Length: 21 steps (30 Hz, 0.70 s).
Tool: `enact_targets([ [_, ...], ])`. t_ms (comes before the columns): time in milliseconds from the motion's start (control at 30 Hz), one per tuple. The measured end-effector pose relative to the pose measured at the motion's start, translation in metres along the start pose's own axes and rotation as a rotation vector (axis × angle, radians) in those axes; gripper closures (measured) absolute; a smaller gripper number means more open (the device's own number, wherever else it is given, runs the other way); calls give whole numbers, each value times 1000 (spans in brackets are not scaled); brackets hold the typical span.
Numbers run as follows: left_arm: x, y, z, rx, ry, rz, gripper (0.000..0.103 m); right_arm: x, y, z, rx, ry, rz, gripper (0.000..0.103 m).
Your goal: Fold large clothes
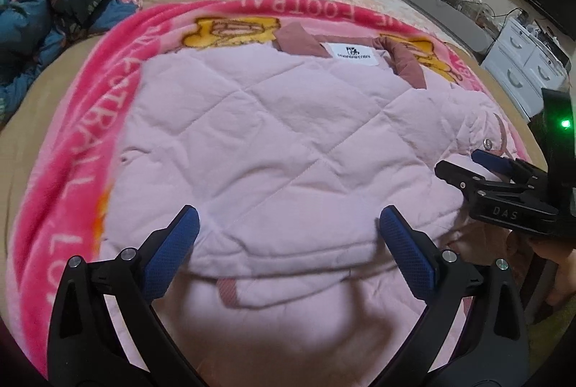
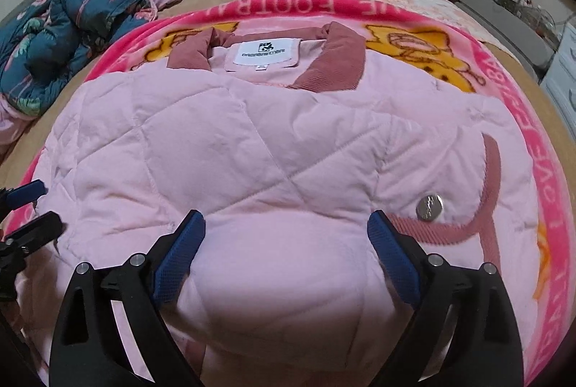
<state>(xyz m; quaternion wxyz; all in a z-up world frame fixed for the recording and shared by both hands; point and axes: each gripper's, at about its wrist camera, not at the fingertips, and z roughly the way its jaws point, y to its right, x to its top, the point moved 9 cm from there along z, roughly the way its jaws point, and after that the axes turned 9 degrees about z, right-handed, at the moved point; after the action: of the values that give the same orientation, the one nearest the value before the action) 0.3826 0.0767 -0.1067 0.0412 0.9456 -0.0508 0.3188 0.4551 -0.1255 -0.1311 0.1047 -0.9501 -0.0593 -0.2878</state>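
Pink quilted jacket [image 2: 223, 149] beneath, perhaps touching, both gaping tongs [image 2: 286, 243]

Edges, cover and blur hiding parts of the bed scene

The pink quilted jacket [image 2: 252, 163] is running under both grippers' frames at the bottom edge, so its hem is not showing, and it is covering the middle of the pink blanket [image 1: 82, 120], whose lettering is reading only in pieces. The right gripper [image 1: 464, 163] is being cut off by the left wrist view's right edge. The small print on the neck label [image 1: 354, 54] is blurring beyond reading there.
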Motion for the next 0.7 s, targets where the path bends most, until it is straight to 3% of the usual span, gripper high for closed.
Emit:
enact_targets([
  [400, -8, 3, -47, -14, 58, -20, 9, -24, 12, -27, -17, 8, 52, 11],
  [700, -16, 3, -80, -5, 103, -13, 9, -44, 12, -74, 31, 58, 69, 6],
])
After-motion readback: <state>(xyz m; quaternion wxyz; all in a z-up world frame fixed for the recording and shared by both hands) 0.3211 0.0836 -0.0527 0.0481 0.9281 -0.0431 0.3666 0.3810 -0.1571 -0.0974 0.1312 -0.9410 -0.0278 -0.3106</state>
